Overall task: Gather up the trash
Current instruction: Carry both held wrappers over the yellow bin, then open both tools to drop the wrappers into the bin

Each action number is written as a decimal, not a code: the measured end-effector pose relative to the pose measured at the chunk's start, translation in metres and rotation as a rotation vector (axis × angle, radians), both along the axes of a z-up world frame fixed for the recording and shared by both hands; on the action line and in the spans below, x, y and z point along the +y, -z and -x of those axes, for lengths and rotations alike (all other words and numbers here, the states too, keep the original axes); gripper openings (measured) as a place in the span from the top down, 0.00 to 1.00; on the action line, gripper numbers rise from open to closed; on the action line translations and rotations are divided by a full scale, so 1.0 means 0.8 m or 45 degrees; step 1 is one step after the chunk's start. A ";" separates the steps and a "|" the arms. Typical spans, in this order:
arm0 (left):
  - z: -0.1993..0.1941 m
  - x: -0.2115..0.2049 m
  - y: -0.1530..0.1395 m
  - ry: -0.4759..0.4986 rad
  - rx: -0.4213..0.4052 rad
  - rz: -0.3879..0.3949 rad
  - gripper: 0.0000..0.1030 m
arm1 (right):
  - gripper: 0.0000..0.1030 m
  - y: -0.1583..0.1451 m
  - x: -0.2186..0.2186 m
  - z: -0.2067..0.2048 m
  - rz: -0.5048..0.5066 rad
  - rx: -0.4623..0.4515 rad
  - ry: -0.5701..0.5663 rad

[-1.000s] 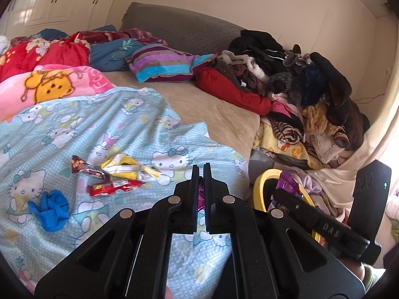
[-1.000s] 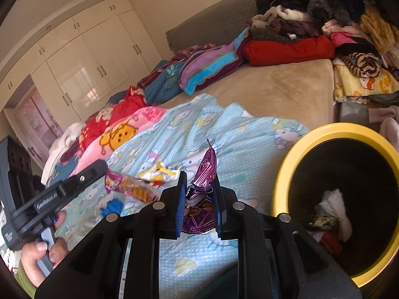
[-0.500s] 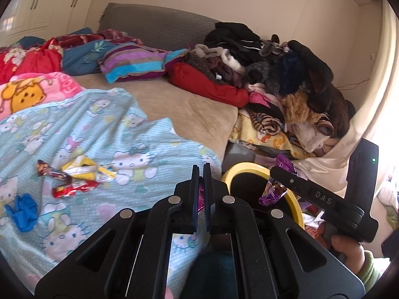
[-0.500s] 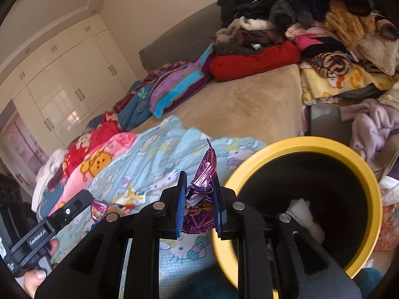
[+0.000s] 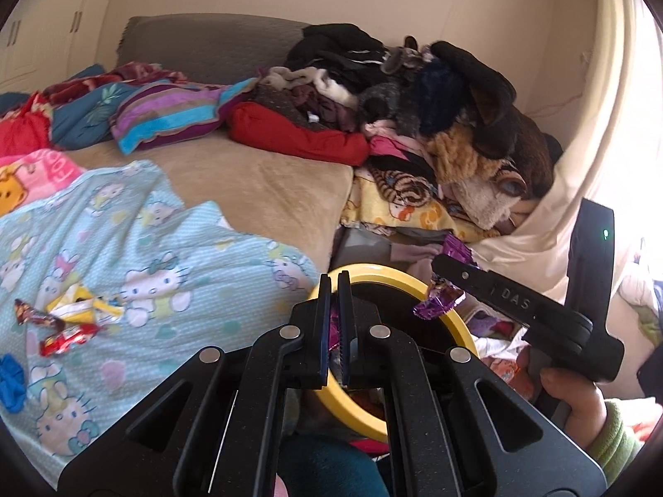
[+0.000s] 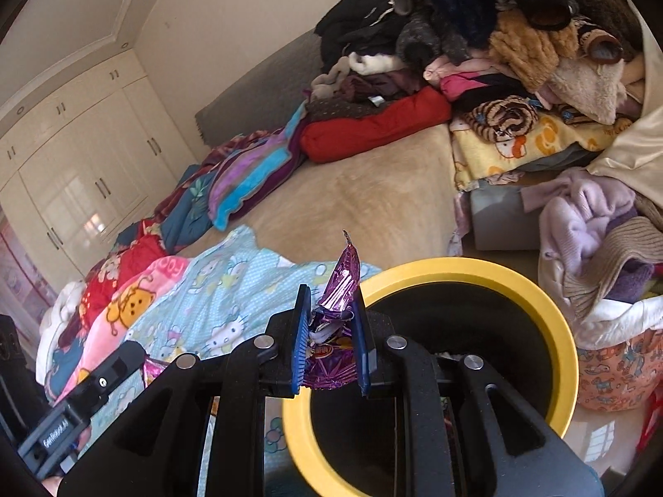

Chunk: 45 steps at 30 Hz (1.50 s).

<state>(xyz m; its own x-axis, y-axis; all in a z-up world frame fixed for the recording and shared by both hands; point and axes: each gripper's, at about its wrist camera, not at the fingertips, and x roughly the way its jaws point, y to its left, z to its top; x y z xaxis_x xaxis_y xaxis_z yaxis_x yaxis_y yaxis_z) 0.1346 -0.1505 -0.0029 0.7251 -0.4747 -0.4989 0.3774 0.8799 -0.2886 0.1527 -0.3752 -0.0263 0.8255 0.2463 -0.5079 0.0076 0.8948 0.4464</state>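
My right gripper (image 6: 330, 339) is shut on a purple foil wrapper (image 6: 336, 323) and holds it over the near left rim of the yellow-rimmed black bin (image 6: 468, 267). The wrapper (image 5: 438, 302) also shows above the bin's rim (image 5: 373, 271) in the left wrist view. My left gripper (image 5: 335, 319) is shut on a thin pink-purple wrapper (image 5: 333, 333), just at the bin's left edge. Several wrappers, red (image 5: 68, 337), yellow (image 5: 81, 308) and dark (image 5: 31, 317), lie on the Hello Kitty blanket (image 5: 174, 248). A blue crumpled piece (image 5: 10, 383) lies at its left edge.
A tall pile of clothes (image 5: 435, 95) sits on the bed's far right. Pillows (image 5: 165, 114) lie at the head. A lilac garment (image 6: 580, 215) and a printed bag (image 6: 613, 368) stand right of the bin. Wardrobes (image 6: 74, 165) line the far wall.
Both grippers have swung right, from over the blanket to the bin. The right gripper's wrapper now hangs over the bin's rim. Both stay shut.
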 end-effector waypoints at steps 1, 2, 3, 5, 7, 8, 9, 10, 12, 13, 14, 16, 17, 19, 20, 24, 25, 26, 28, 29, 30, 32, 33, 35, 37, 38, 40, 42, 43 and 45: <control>-0.001 -0.005 0.001 0.009 0.003 -0.004 0.99 | 0.82 0.001 -0.003 0.000 0.001 0.001 0.007; -0.002 -0.009 0.003 0.016 0.006 -0.003 0.99 | 0.82 0.002 -0.007 0.000 0.013 0.000 0.019; -0.003 -0.012 0.005 0.024 0.008 -0.002 0.99 | 0.82 0.002 -0.011 0.000 0.019 0.001 0.027; -0.005 -0.023 0.008 0.041 0.011 -0.015 0.99 | 0.82 0.005 -0.020 -0.001 0.013 0.004 0.038; -0.006 -0.033 0.013 0.057 0.014 -0.022 0.99 | 0.82 0.007 -0.029 -0.001 0.007 0.007 0.058; -0.006 -0.037 0.015 0.062 0.015 -0.026 0.99 | 0.82 0.008 -0.033 -0.001 0.009 0.009 0.068; -0.007 -0.040 0.016 0.067 0.017 -0.031 0.99 | 0.82 0.009 -0.037 -0.001 0.007 0.014 0.074; -0.008 -0.046 0.020 0.078 0.022 -0.038 0.99 | 0.82 0.011 -0.042 -0.002 0.002 0.017 0.083; -0.010 -0.052 0.024 0.084 0.025 -0.047 0.99 | 0.82 0.016 -0.052 -0.002 -0.006 0.027 0.102; -0.011 -0.056 0.029 0.092 0.033 -0.053 0.99 | 0.82 0.019 -0.057 -0.004 -0.005 0.039 0.109; -0.012 -0.058 0.031 0.095 0.036 -0.056 0.99 | 0.82 0.022 -0.061 -0.005 -0.004 0.046 0.115; -0.012 -0.065 0.039 0.109 0.041 -0.071 0.99 | 0.82 0.027 -0.069 -0.006 -0.008 0.057 0.133; -0.013 -0.067 0.041 0.112 0.046 -0.073 0.99 | 0.82 0.031 -0.073 -0.006 -0.015 0.066 0.140; -0.016 -0.072 0.046 0.120 0.059 -0.076 0.99 | 0.82 0.037 -0.078 -0.008 -0.016 0.082 0.147; -0.017 -0.075 0.049 0.122 0.064 -0.080 0.99 | 0.82 0.040 -0.081 -0.009 -0.011 0.090 0.149; -0.020 -0.087 0.057 0.138 0.076 -0.095 0.99 | 0.82 0.052 -0.092 -0.010 -0.017 0.111 0.159; -0.021 -0.091 0.060 0.145 0.085 -0.097 0.99 | 0.82 0.055 -0.095 -0.011 -0.021 0.117 0.161; -0.022 -0.093 0.061 0.146 0.086 -0.100 0.99 | 0.82 0.057 -0.098 -0.011 -0.026 0.118 0.159; -0.024 -0.097 0.066 0.150 0.091 -0.110 0.99 | 0.82 0.061 -0.103 -0.013 -0.027 0.129 0.164; -0.026 -0.099 0.069 0.151 0.097 -0.117 0.99 | 0.82 0.064 -0.106 -0.013 -0.031 0.137 0.170; -0.028 -0.102 0.070 0.151 0.100 -0.124 0.99 | 0.82 0.067 -0.107 -0.013 -0.041 0.142 0.172; -0.031 -0.106 0.077 0.155 0.117 -0.131 0.99 | 0.82 0.072 -0.111 -0.015 -0.050 0.156 0.172; -0.032 -0.107 0.080 0.156 0.120 -0.136 0.99 | 0.82 0.075 -0.111 -0.016 -0.051 0.162 0.166; -0.036 -0.110 0.086 0.159 0.133 -0.144 0.99 | 0.80 0.079 -0.111 -0.018 -0.052 0.173 0.164; -0.038 -0.112 0.090 0.169 0.141 -0.145 0.99 | 0.77 0.083 -0.112 -0.020 -0.076 0.187 0.154; -0.039 -0.113 0.090 0.171 0.143 -0.146 0.96 | 0.63 0.086 -0.112 -0.023 -0.098 0.206 0.142; -0.039 -0.112 0.091 0.156 0.136 -0.154 0.68 | 0.50 0.090 -0.109 -0.025 -0.102 0.224 0.138; -0.039 -0.110 0.090 0.146 0.131 -0.139 0.60 | 0.50 0.089 -0.103 -0.026 -0.072 0.227 0.133; -0.038 -0.108 0.088 0.141 0.126 -0.135 0.57 | 0.48 0.089 -0.102 -0.027 -0.057 0.229 0.137; -0.035 -0.104 0.085 0.136 0.117 -0.129 0.43 | 0.44 0.089 -0.105 -0.026 -0.076 0.224 0.148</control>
<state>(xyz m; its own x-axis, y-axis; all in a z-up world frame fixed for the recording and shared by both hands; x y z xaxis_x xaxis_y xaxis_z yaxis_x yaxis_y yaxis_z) 0.1626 -0.2337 -0.0712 0.6222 -0.4904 -0.6102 0.4466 0.8626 -0.2378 0.1738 -0.4589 -0.0974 0.7500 0.1884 -0.6341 0.1918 0.8554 0.4811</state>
